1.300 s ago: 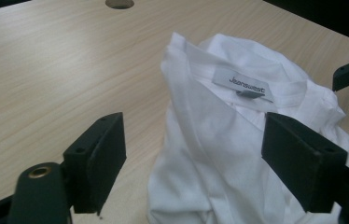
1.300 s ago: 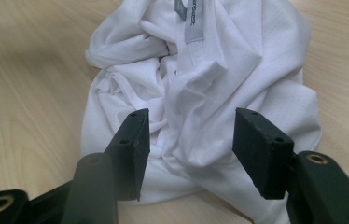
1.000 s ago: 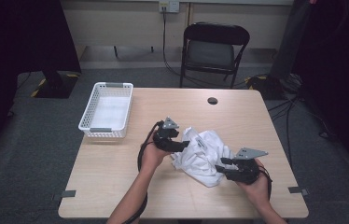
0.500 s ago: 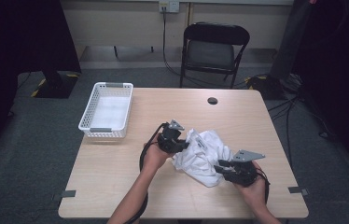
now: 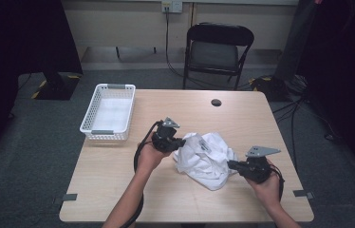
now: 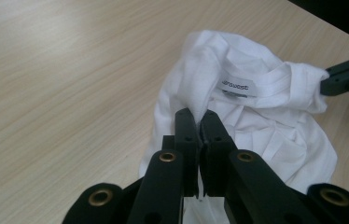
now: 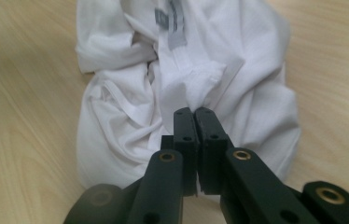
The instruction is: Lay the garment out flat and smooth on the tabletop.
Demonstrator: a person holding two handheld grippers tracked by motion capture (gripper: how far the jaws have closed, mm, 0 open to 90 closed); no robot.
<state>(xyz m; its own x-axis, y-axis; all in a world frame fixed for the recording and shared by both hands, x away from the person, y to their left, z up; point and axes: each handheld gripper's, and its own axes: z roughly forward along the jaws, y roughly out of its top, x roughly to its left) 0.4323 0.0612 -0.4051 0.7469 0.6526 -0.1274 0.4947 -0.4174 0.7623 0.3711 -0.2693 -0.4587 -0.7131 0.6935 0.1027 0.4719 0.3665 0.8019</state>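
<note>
Pinching a crumpled white shirt (image 5: pixel 205 154) from both sides on the desk (image 5: pixel 118 166).
Left gripper (image 6: pixel 197 122) and right gripper (image 7: pixel 195 116) just clamped on cloth; basket (image 5: pixel 108 111) well apart.

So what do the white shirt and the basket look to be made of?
White shirt: soft knit cloth, probably cotton, matte; it creases and bunches, with a sewn neck label. Basket: likely moulded white plastic, judging by its lattice walls and smooth rim.

Black fingers (image 6: pixel 185 135) with brass rivets, trailing black cables.
</note>
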